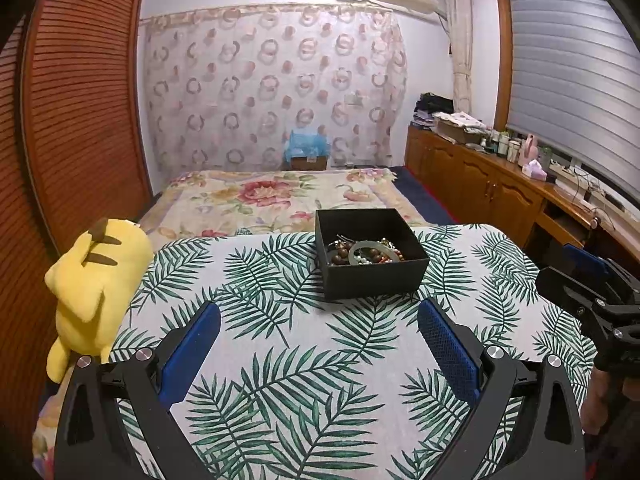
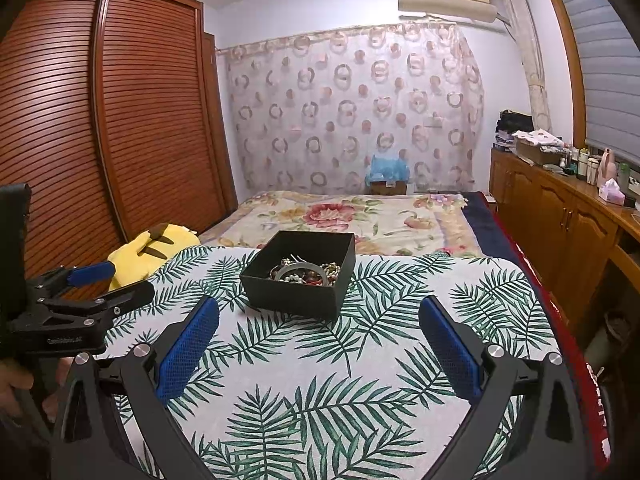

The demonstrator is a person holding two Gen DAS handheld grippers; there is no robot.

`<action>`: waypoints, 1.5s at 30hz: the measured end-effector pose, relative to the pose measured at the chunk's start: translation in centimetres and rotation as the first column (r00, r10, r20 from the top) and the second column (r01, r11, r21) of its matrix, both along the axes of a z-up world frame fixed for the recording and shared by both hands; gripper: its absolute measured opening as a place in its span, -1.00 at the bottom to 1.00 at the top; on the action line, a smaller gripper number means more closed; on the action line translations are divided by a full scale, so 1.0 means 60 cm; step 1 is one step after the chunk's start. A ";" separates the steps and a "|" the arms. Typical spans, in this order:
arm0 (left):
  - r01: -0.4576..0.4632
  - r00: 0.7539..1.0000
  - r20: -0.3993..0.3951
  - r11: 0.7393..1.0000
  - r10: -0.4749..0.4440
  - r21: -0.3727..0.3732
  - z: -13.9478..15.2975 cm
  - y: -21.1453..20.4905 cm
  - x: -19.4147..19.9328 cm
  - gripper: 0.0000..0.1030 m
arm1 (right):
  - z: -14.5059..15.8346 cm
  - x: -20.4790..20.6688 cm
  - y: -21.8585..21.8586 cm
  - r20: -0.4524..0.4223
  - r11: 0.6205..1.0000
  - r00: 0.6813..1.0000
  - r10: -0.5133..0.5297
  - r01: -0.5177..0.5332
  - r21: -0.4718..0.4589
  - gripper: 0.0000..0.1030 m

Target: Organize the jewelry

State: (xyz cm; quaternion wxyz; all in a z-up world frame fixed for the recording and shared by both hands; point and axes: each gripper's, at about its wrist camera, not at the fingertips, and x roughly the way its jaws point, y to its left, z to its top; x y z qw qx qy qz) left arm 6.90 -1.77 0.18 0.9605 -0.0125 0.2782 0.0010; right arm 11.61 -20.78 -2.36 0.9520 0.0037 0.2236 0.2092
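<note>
A leaf-print tabletop point(image 1: 280, 360) carries one black box point(image 1: 376, 280), the landmark here. A yellow plush toy point(image 1: 92, 280) lies well left of the box, off the tabletop's edge. The left gripper point(image 1: 318, 312) and right gripper point(image 2: 318, 312) both hover just short of the box, fingers spread wide and holding nothing. Inside the box the jewelry point(image 2: 308, 274) sits heaped: a pale bangle point(image 1: 370, 252) over brown beads. Coming straight down over the bangle's exposed rim should avoid snagging strands. The heap's lower pieces are tangled and hard to distinguish.
</note>
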 end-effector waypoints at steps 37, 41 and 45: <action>0.015 1.000 0.001 1.000 -0.015 -0.007 0.007 -0.009 -0.004 0.85 | -0.008 0.002 0.000 -0.006 1.000 1.000 0.000 0.000 0.002 0.95; 0.015 1.000 0.004 1.000 -0.015 -0.008 0.010 -0.010 -0.003 0.85 | -0.013 0.002 -0.001 -0.004 1.000 1.000 0.001 -0.001 0.005 0.95; 0.015 1.000 0.005 1.000 -0.015 -0.005 0.012 -0.012 -0.003 0.85 | -0.014 0.003 0.000 -0.004 1.000 1.000 0.001 -0.001 0.005 0.95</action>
